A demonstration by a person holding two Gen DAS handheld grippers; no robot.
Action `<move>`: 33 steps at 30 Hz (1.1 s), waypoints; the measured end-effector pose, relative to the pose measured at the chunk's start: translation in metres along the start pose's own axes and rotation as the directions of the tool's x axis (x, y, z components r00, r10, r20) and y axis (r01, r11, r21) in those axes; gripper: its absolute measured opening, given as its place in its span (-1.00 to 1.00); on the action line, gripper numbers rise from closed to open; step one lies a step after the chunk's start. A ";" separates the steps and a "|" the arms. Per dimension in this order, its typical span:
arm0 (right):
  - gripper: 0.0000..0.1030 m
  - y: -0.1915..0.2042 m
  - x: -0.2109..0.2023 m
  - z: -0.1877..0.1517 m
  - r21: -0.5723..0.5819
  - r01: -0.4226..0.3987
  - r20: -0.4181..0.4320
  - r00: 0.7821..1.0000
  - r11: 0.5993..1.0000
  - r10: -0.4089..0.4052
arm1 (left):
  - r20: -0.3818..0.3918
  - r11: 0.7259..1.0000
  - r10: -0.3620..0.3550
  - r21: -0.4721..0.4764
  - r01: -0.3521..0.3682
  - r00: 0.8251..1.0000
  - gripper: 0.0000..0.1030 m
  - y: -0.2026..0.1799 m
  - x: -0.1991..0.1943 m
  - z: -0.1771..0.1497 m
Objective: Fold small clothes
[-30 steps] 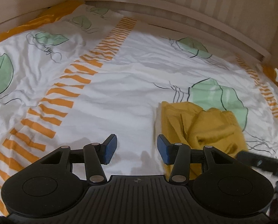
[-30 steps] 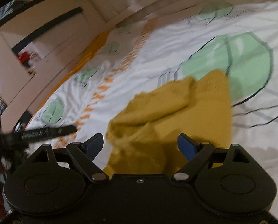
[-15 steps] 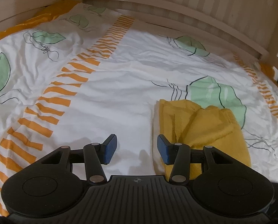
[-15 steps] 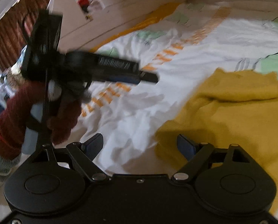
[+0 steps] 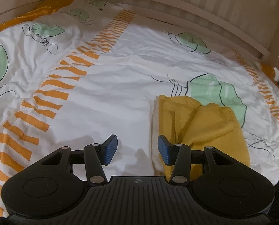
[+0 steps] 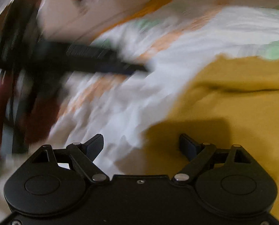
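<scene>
Because the right wrist view is smeared by motion, little beyond the right gripper (image 6: 141, 146) can be made out sharply: its jaws are spread wide with nothing gripped, one finger over white bedding and the other over the mustard-yellow knitted garment (image 6: 233, 116), whose near edge is hidden behind the gripper body. To its left a blurred black shape is seen, the left gripper (image 6: 102, 63), held by a hand in a dark red sleeve (image 6: 40, 120); no detail can be read there. In the left wrist view the left gripper (image 5: 137, 150) is shown partly open and empty, over the white duvet printed with green leaves and orange stripes (image 5: 102, 97). The crumpled garment (image 5: 201, 123) lies ahead and to its right, its lower edge covered by the right finger. Compared with a second ago, the left view is nearly unchanged, while the right gripper has been swung leftward and the garment has slid to the right of its view.
</scene>
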State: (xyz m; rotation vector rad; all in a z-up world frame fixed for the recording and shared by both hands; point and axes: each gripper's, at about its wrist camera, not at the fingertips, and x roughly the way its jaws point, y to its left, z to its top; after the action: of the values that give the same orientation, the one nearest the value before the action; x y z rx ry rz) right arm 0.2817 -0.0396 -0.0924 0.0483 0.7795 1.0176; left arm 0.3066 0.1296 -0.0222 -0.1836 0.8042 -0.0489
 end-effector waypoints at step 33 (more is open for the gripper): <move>-0.27 -0.112 -0.010 0.109 0.096 0.429 0.068 0.898 0.898 -0.436 | -0.232 0.987 -0.086 0.110 0.114 0.969 -0.10 -0.045 0.036 -0.048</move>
State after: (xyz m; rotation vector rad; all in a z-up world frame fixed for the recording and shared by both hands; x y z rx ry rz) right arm 0.4280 -0.0752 -0.0499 -0.0130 0.7082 0.5561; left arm 0.2982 0.0742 -0.0717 -0.1030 1.0164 -0.2173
